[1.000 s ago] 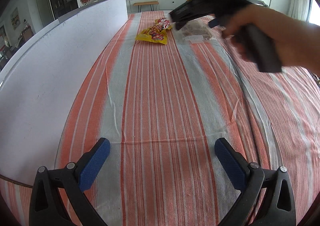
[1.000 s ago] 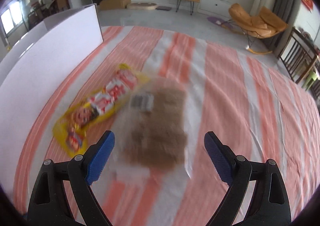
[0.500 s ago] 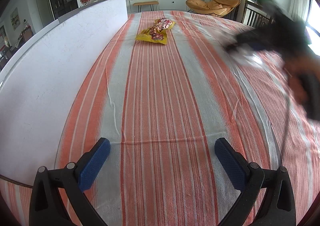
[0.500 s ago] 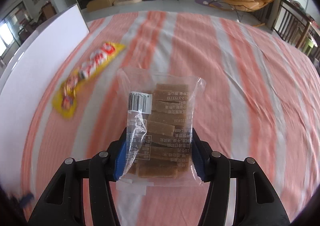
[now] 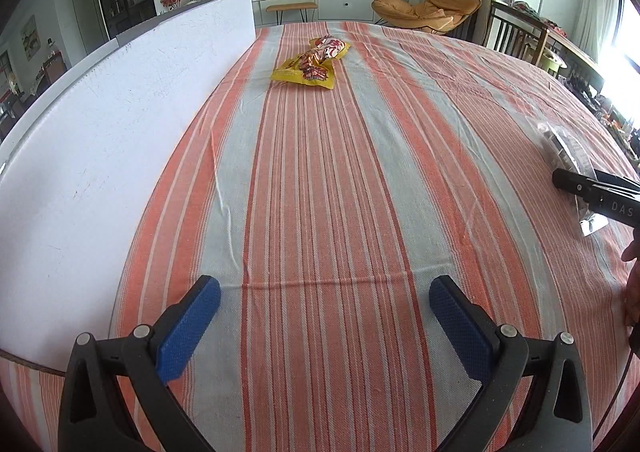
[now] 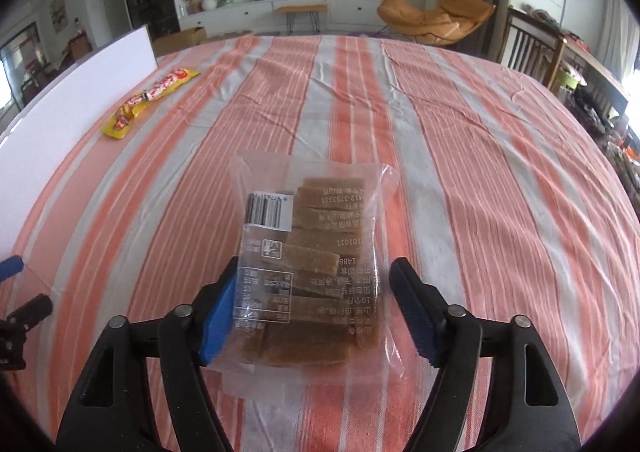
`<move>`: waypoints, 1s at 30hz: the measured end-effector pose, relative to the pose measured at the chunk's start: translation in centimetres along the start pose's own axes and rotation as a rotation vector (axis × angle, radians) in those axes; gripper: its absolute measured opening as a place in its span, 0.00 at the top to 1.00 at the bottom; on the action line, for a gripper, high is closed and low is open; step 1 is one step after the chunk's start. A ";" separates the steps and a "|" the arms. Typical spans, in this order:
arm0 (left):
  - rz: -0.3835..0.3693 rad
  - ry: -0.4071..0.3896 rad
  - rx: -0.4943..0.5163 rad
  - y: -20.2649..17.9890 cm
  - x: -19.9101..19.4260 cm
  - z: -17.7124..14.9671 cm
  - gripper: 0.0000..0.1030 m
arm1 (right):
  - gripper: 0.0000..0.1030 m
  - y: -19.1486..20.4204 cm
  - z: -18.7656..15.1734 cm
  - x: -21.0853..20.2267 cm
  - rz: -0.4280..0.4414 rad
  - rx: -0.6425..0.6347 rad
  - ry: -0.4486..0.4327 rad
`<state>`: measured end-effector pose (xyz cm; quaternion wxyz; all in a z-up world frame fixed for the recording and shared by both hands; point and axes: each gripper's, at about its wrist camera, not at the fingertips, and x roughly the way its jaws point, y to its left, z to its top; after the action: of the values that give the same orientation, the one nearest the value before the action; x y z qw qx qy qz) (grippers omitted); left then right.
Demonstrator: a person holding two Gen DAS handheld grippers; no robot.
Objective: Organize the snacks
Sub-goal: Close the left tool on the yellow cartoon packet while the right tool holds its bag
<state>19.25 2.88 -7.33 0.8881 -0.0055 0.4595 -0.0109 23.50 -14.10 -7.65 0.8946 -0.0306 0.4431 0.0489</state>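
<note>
- Orange-and-white striped cloth (image 5: 320, 192) across the whole tabletop, lightly creased.
- White board (image 5: 100, 132) upright along the cloth's left edge.
- Left gripper (image 5: 324, 292): jaws wide apart, nothing between the blue pads (image 5: 192, 316), only bare cloth under them.
- Right gripper (image 6: 316, 268): jaws parted around a clear bag of brown snack bars (image 6: 320, 236), straddling its near half.
- Left-hand blue pad against the bag's edge, or just behind the film; right-hand pad just beside the other edge, with a thin strip of cloth visible between. No squeeze visible on the bag.
- Bag apparently flat on the cloth near the table's right side, barcode label and printed text facing up, brown bars stacked inside. Cannot tell for sure whether fully resting.
- Same bag at the far right of the left wrist view, partly behind the right gripper's black finger.
- Yellow snack packet (image 5: 312, 64) with red-and-white print flat on the cloth at the far end, near the end of the white board, well apart from both grippers and from the clear bag.
</note>
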 end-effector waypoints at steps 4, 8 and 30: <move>0.000 0.000 0.000 0.0 0.0 0.0 0.00 | 0.17 0.5 0.2 0.3 -0.021 -0.005 0.012; 0.001 0.000 0.000 0.0 0.0 0.0 0.00 | 0.16 -0.5 -0.5 -0.7 -0.023 -0.002 0.011; -0.066 0.054 0.014 1.1 5.8 16.4 0.00 | 0.16 -0.4 -0.6 -0.8 -0.024 -0.001 0.011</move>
<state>36.02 3.85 -2.65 0.8744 -0.0139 0.4830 -0.0436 22.64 -14.57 -7.39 0.8927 -0.0367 0.4475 0.0381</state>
